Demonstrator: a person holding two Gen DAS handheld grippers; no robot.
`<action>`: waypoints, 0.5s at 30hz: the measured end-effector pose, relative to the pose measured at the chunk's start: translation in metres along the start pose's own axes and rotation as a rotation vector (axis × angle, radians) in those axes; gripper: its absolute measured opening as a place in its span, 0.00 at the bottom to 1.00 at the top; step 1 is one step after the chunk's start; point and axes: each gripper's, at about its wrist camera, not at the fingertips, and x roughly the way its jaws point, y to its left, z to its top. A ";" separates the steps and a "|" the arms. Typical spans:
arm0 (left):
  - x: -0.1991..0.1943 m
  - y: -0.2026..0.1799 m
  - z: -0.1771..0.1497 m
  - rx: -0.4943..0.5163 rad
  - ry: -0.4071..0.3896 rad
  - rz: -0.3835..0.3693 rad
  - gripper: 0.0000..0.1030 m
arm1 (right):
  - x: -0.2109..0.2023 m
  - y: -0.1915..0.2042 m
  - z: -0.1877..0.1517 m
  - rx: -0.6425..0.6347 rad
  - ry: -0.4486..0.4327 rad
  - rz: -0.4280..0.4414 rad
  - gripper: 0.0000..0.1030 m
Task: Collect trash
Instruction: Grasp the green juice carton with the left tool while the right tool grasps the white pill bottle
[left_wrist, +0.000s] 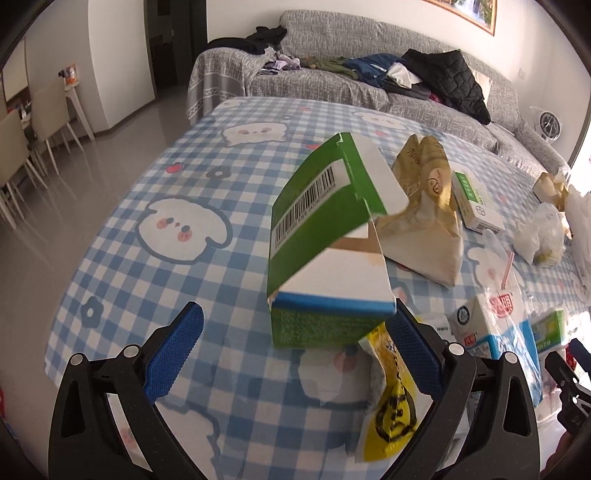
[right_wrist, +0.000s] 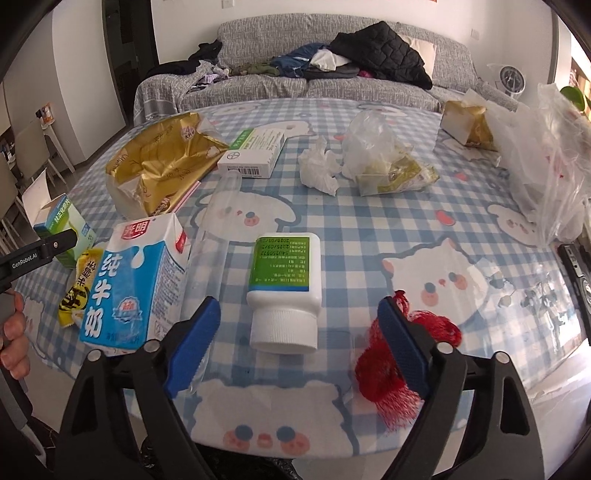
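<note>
An open green carton box (left_wrist: 325, 236) stands on the checked tablecloth (left_wrist: 122, 280), just ahead of my left gripper (left_wrist: 295, 317). Its jaws are open wide, with the box's near end close to the right pad (left_wrist: 413, 354) and well apart from the left one. A yellow snack wrapper (left_wrist: 391, 398) lies against that right finger. In the right wrist view a white bottle (right_wrist: 284, 291) with a green label lies cap toward me between the open jaws of my right gripper (right_wrist: 298, 306); neither pad touches it. A red mesh net (right_wrist: 436, 328) lies behind the right finger.
A blue-and-white milk carton (right_wrist: 129, 280) stands left of the bottle. Farther off lie a gold bag (right_wrist: 162, 166), a white medicine box (right_wrist: 255, 153), crumpled tissue (right_wrist: 319, 166) and plastic bags (right_wrist: 373, 147). A clear bag (right_wrist: 546, 155) sits at the right edge. A grey sofa (right_wrist: 332, 88) stands behind the table.
</note>
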 end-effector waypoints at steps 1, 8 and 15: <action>0.001 0.000 0.001 -0.001 0.000 -0.002 0.91 | 0.002 0.000 0.001 0.003 0.004 0.003 0.76; 0.010 -0.002 0.005 0.003 0.016 -0.017 0.80 | 0.015 -0.001 0.005 0.016 0.034 0.027 0.62; 0.014 -0.002 0.006 0.009 0.013 -0.021 0.73 | 0.024 -0.001 0.007 0.028 0.055 0.042 0.49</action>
